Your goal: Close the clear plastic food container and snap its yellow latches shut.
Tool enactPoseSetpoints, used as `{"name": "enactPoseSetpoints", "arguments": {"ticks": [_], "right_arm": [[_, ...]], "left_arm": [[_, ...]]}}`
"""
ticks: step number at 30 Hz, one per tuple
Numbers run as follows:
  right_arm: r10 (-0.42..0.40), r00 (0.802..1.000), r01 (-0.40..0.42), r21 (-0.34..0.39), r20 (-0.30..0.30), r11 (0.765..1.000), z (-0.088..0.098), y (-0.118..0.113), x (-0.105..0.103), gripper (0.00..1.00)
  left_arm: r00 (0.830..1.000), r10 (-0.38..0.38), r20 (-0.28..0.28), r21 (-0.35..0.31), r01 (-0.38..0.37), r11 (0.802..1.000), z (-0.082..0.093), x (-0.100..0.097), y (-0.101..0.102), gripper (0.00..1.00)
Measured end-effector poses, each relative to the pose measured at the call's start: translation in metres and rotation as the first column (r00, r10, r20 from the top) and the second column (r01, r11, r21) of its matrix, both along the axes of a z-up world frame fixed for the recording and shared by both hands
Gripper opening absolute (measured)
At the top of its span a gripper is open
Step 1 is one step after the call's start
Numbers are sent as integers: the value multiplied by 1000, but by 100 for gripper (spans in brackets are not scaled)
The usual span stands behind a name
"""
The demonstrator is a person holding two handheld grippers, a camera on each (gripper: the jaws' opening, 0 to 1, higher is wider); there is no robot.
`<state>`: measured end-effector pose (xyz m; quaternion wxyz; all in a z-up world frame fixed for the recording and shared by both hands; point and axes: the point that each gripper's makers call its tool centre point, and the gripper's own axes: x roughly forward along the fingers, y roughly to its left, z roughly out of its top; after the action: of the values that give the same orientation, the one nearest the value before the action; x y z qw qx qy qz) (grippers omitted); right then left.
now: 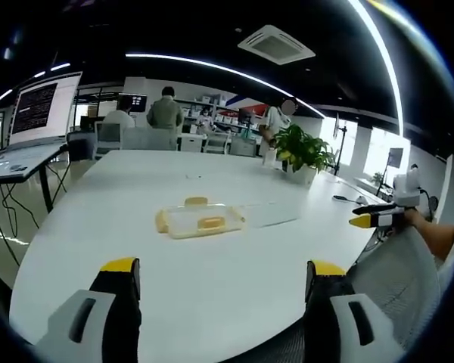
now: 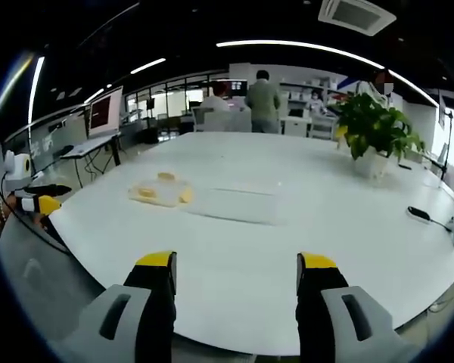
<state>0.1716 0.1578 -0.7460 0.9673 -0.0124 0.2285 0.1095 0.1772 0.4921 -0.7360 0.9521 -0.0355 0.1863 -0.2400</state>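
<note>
The clear plastic container (image 1: 200, 220) with yellow latches sits on the white table (image 1: 212, 295), a good way ahead of my left gripper (image 1: 223, 276), whose jaws stand wide apart with nothing between them. A clear lid (image 1: 266, 215) lies flat on the table right beside the container. The right gripper (image 1: 372, 218) comes in from the right edge, held in a hand beyond the table rim. In the right gripper view the container (image 2: 160, 193) and the lid (image 2: 231, 203) lie far ahead and to the left of my right gripper (image 2: 237, 266), which is open and holds nothing. The left gripper (image 2: 38, 203) shows at the left edge.
A potted plant (image 1: 303, 151) (image 2: 374, 128) stands at the table's far side. A small black device (image 2: 420, 214) lies near the right edge. A side desk with a monitor (image 1: 45, 106) stands to the left. Several people and chairs are behind the table.
</note>
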Motion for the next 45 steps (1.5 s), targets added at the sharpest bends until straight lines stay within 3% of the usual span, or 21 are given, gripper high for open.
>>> {"name": "enactPoseSetpoints", "arguments": {"ticks": [11,15,27,30,32,39,41,42,45], "right_arm": [[2,1000,-2,18,13,1000,2,1,0,63],[-27,999,26,36,28,999,6,-2,2,75],[-15,1000,15,31,4,999,2,-1,3,71],[-11,1000,11,28,-2,1000,0,-1,3,71],[-11,1000,11,30,-1,999,1,0,3,71],[-12,1000,12,37,-10,999,-1,-1,4,74],[-16,1000,17,87,-17,996,0,0,4,74],[-11,1000,10,95,11,995,5,2,4,75],[25,1000,-26,57,9,998,4,7,4,76]], "left_arm": [[1000,8,-15,12,-8,1000,-3,1,0,87],[999,29,-18,7,-29,1000,-2,2,3,88],[999,31,-42,11,-30,999,-6,2,3,89],[999,-2,-52,12,2,1000,-7,1,-2,95],[998,1,-62,68,3,998,-12,1,1,99],[998,-14,-65,29,16,999,-9,2,-2,99],[996,-46,-75,27,48,998,-9,2,-7,99],[994,-60,-88,33,63,997,-12,2,-9,99],[994,-68,-87,56,73,996,-12,2,-10,99]]}}
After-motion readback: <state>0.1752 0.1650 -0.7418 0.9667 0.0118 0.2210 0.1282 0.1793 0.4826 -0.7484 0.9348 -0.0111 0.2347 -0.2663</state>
